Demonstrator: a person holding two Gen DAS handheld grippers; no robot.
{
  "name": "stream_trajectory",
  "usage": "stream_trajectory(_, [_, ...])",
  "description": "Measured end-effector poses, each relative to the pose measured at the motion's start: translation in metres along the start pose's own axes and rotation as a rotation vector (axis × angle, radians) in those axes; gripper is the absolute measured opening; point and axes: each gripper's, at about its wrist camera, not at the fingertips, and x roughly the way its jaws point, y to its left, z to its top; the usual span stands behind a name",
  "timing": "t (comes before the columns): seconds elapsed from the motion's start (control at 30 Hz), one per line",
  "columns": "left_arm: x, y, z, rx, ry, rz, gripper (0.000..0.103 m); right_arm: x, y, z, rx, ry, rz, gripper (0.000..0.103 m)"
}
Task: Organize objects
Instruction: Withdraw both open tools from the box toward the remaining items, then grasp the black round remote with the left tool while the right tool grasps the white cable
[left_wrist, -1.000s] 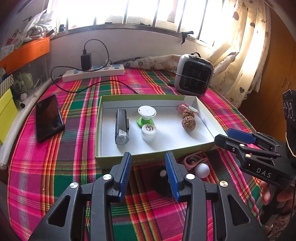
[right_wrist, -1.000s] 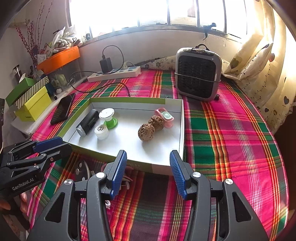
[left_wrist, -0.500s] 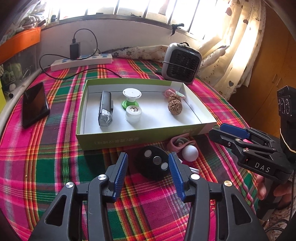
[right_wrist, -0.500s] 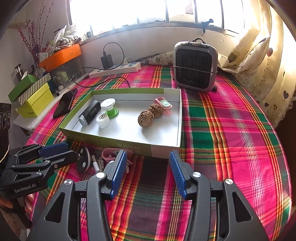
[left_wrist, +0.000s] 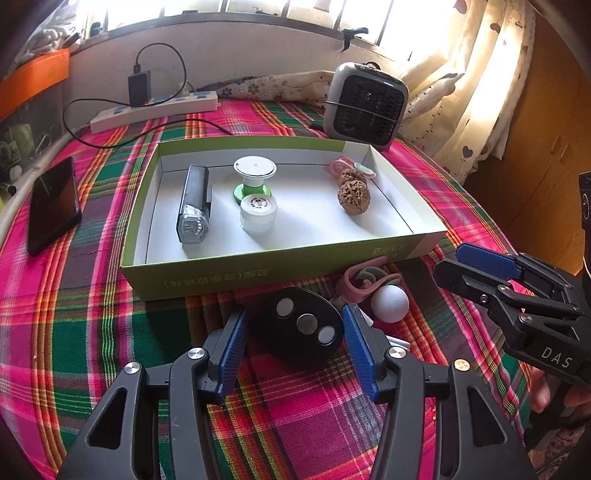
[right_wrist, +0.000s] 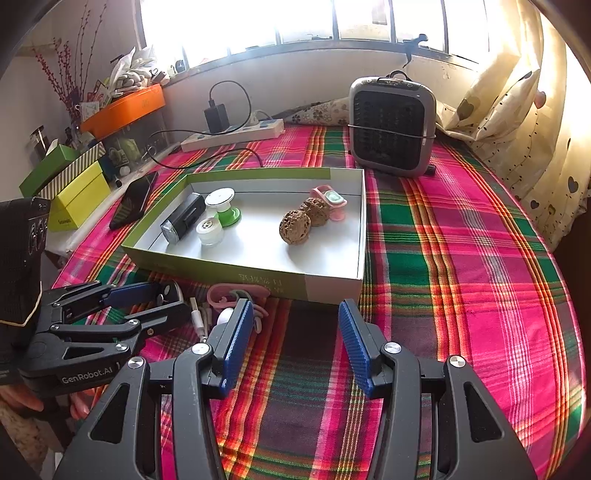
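Observation:
A green-walled box (left_wrist: 229, 278) (right_wrist: 258, 275) stands on the plaid cloth and holds a black flashlight (left_wrist: 194, 203), a white-and-green spool (left_wrist: 254, 177), a small white jar (left_wrist: 258, 213), two walnuts (left_wrist: 352, 190) and a pink item (left_wrist: 351, 166). In front of the box lie a black remote with three buttons (left_wrist: 301, 325), a white ball (left_wrist: 389, 303), a pink clip (left_wrist: 364, 277) and a white cable (right_wrist: 197, 314). My left gripper (left_wrist: 293, 343) is open with its jaws on either side of the remote. My right gripper (right_wrist: 295, 341) is open and empty over the cloth.
A grey heater (left_wrist: 365, 105) (right_wrist: 391, 125) stands behind the box. A black phone (left_wrist: 53, 205) lies to the left, a power strip (left_wrist: 155, 110) with charger at the back. Yellow and green boxes (right_wrist: 70, 184) sit at the left edge. Curtains hang on the right.
My left gripper has drawn back from the box's front wall and come down around the black remote. My right gripper has pulled back from the box.

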Motion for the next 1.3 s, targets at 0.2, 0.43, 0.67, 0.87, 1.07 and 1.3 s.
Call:
stream_trajectory(0.2, [0.001, 0.005, 0.0, -0.003, -0.002, -0.016, 0.05, 0.002, 0.002, -0.001, 0.0, 0.01, 0.002, 0.049])
stream_trajectory(0.43, [-0.001, 0.01, -0.001, -0.024, -0.011, -0.014, 0.047, 0.003, 0.009, -0.003, -0.007, 0.029, 0.031, 0.049])
stream_trajectory(0.67, [-0.007, 0.019, -0.003, -0.044, -0.019, 0.011, 0.047, 0.002, 0.02, -0.004, -0.027, 0.039, 0.064, 0.049])
stream_trajectory(0.87, [-0.013, 0.03, -0.008, -0.072, -0.02, 0.029, 0.047, 0.005, 0.039, -0.005, -0.077, 0.04, 0.117, 0.049])
stream_trajectory(1.07, [-0.018, 0.041, -0.012, -0.094, -0.024, 0.049, 0.047, 0.011, 0.056, -0.007, -0.124, 0.052, 0.142, 0.049])
stream_trajectory(1.3, [-0.021, 0.048, -0.014, -0.104, -0.028, 0.047, 0.047, 0.025, 0.068, -0.008, -0.147, 0.085, 0.182, 0.049])
